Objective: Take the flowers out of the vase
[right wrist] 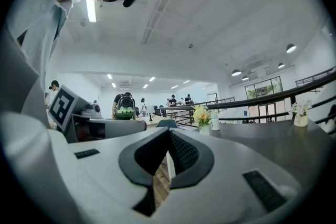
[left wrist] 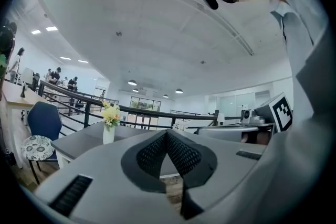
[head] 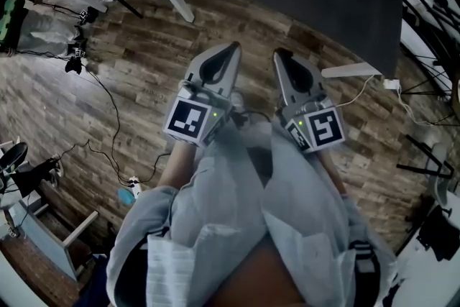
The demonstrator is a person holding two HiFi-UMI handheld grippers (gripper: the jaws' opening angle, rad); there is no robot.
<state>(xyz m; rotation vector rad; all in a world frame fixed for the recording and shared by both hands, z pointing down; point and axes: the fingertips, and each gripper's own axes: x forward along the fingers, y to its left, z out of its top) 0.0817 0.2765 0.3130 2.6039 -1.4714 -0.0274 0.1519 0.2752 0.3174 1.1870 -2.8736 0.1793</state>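
Dark table (head: 287,3) up ahead, across the wooden floor (head: 144,75). Left tongs (head: 232,47) and right tongs (head: 279,54) are side by side, both pinched shut with nothing in them. The white vase (left wrist: 108,135) stands on the table, well apart from both tongs, with the yellow flowers (left wrist: 111,114) in it.

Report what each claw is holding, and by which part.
Nothing is held. The left claw and the right claw are both shut and empty. The flowers stand in the vase, away from both.
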